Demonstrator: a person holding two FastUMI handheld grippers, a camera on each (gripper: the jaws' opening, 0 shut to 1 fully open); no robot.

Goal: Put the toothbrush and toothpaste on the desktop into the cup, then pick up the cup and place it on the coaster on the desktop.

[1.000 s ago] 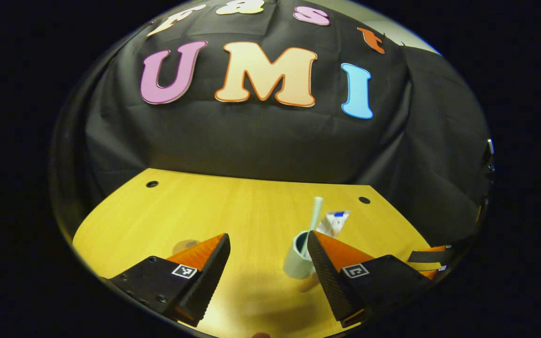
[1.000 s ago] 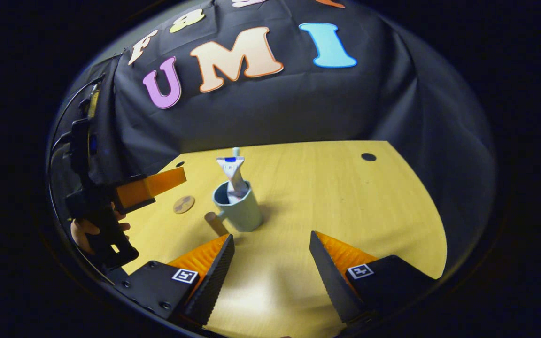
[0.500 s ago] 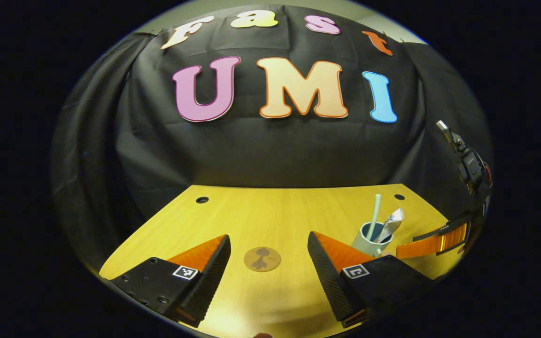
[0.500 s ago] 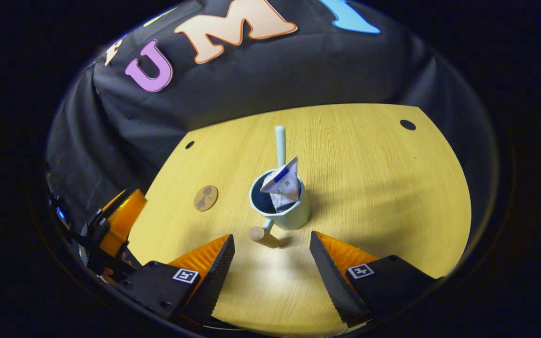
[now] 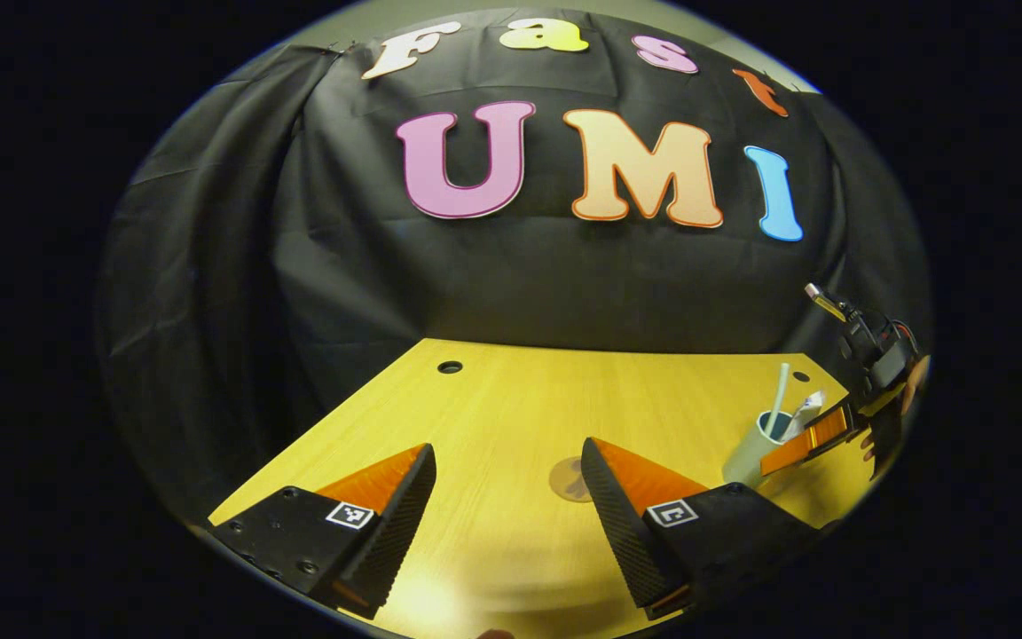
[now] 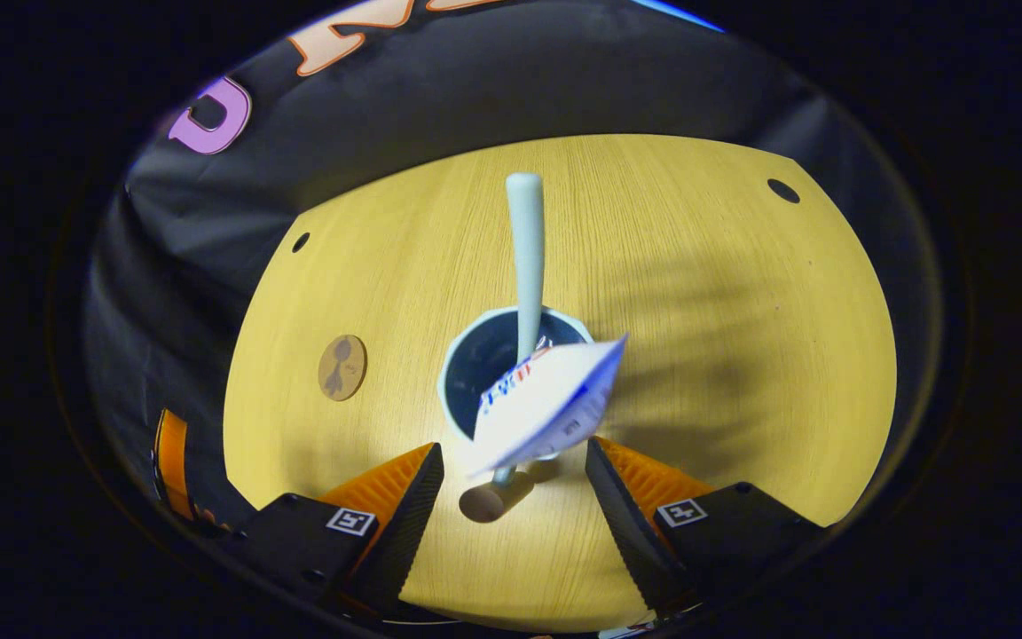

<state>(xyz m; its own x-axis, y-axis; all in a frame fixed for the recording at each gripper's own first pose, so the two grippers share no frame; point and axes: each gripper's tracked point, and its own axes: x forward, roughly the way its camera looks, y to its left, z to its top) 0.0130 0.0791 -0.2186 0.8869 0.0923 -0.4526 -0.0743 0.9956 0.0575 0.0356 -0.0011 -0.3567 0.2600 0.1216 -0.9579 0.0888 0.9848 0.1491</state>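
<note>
A pale green cup stands on the wooden desktop, seen from above. A pale toothbrush stands in it, and a white toothpaste tube leans out over its near rim. The cup's wooden handle points toward me. My right gripper is open, close above the cup, and the handle shows between its fingers. The round brown coaster lies left of the cup. My left gripper is open over bare desktop, with the coaster partly behind its right finger and the cup far right.
Black cloth walls close off the back and sides of the desktop. Round holes mark its far corners. A hand holds the right gripper beside the cup. A finger of the left gripper shows low on the left.
The right gripper has moved in close over the cup, so the handle now shows between its fingers. The left gripper has swung left, away from the cup.
</note>
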